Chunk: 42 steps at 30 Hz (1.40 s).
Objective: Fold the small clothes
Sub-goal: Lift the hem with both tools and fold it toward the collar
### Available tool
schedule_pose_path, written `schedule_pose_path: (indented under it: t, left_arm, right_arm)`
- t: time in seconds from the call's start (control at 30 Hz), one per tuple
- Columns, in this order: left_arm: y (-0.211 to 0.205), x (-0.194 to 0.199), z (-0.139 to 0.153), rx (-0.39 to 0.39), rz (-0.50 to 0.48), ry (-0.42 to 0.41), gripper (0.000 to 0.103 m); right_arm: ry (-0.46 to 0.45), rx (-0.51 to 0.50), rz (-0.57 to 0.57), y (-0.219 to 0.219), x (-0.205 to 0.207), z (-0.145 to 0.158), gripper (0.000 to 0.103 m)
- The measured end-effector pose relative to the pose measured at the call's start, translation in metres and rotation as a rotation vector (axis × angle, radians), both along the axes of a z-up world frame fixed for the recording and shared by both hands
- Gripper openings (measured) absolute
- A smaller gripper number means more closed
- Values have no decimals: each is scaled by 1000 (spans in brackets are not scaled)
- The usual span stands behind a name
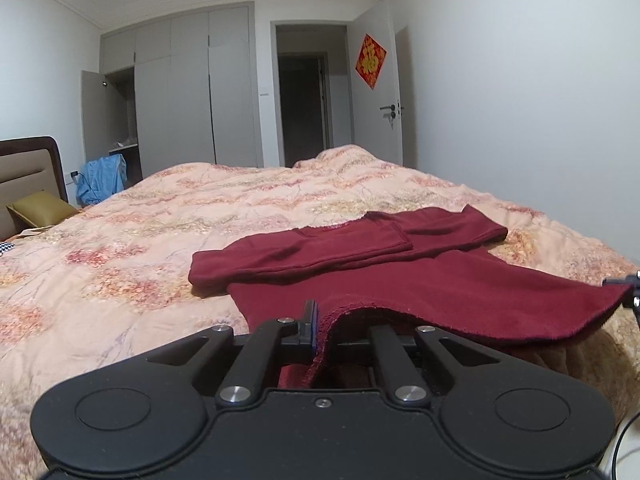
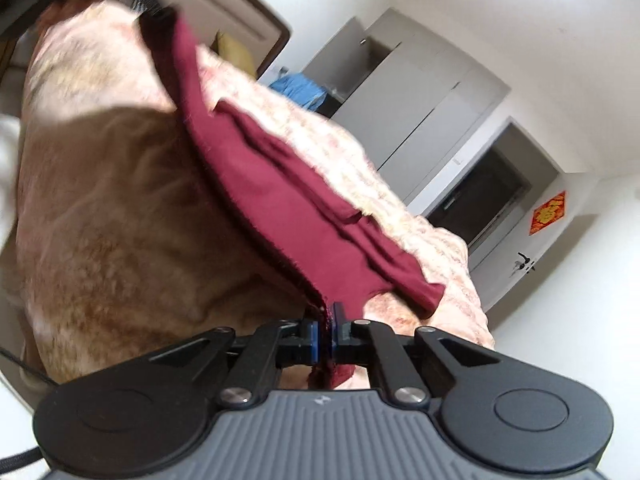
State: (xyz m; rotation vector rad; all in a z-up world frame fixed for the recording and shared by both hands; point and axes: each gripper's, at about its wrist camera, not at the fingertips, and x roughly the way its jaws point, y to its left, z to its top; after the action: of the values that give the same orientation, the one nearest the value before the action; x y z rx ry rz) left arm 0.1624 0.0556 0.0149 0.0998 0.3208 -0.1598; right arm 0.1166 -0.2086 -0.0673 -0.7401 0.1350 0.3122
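Note:
A dark red garment (image 1: 420, 276) lies on the bed with both sleeves folded across its chest. Its near hem is lifted off the quilt between my two grippers. My left gripper (image 1: 320, 320) is shut on the hem's left corner, and cloth covers its right finger. In the right wrist view, which is rolled and blurred, the same garment (image 2: 288, 200) stretches away from my right gripper (image 2: 329, 322). That gripper is shut on the other hem corner, cloth pinched between its blue pads. Its tip (image 1: 628, 288) shows at the right edge of the left wrist view.
A peach floral quilt (image 1: 168, 232) covers the wide bed. A padded headboard (image 1: 28, 176) and an olive pillow (image 1: 40, 208) are far left. Beyond stand grey wardrobes (image 1: 192, 88), blue clothes (image 1: 102, 178), an open doorway (image 1: 306, 108) and a white door (image 1: 384, 96).

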Motion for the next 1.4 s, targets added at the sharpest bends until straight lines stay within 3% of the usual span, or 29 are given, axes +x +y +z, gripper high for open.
schedule_pose_path:
  t: [0.33,0.57,0.7,0.87,0.97,1.07,1.23,1.4]
  left_arm:
    - [2,-64,33,-56,16,-149,4]
    - [5,-124,69,-130,-1,-149,4]
    - [4,-124,81,-140,-11,-147,4]
    - [4,-77,92,-102,-9,-132,5]
    - [7,-31,102,-99,-5,-102,5]
    - [2,26,109,-9,-4,-94,5]
    - [7,125,105,18,-3,25,6]
    - [16,208,75,30,17,134,6]
  right_arm:
    - [-96,246,26,-26,-44,64,5]
    - [-76,352,128,-57,-112,103,6]
    - [-76,355,122,-64,-121,117,6]
    - [-88,381,113,-62,-86,132,6]
    - [-104,352,90,-56,-42,145,6]
    - [-111,310,66,-46,11,154,6]
    - [-34,244,30,-30,116,159,6]
    - [71,187,-6,-16,212,144,6]
